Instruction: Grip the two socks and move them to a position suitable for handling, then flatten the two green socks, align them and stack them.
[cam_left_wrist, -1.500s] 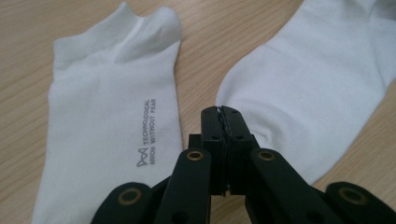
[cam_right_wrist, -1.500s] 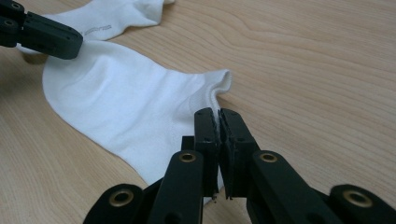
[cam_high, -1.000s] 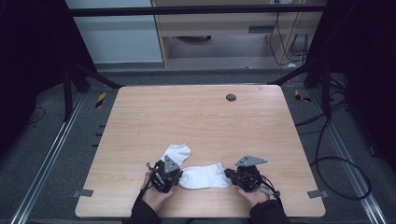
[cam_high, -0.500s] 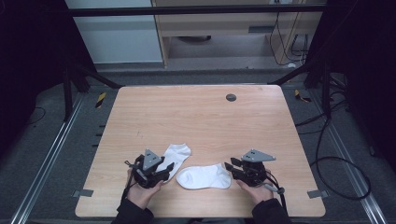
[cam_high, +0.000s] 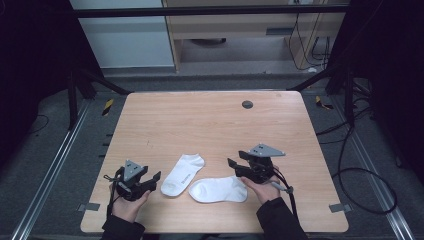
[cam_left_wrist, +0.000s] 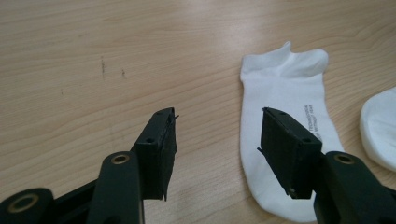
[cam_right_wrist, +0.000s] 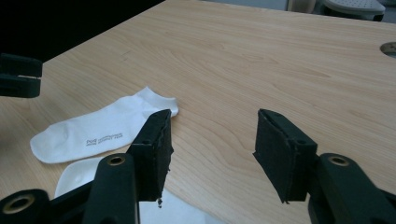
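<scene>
Socks lie flat on the wooden table (cam_high: 210, 120) near its front edge: one sock (cam_high: 184, 173) slants away from the person, the other sock (cam_high: 218, 189) lies crosswise just in front of it, their ends touching or nearly so. The left gripper (cam_high: 151, 181) hangs just left of the slanted sock, its jaws having just opened wide with nothing between them. The right gripper (cam_high: 235, 168) sits at the right end of the crosswise sock, jaws likewise just spread wide and empty above bare wood in its own view
</scene>
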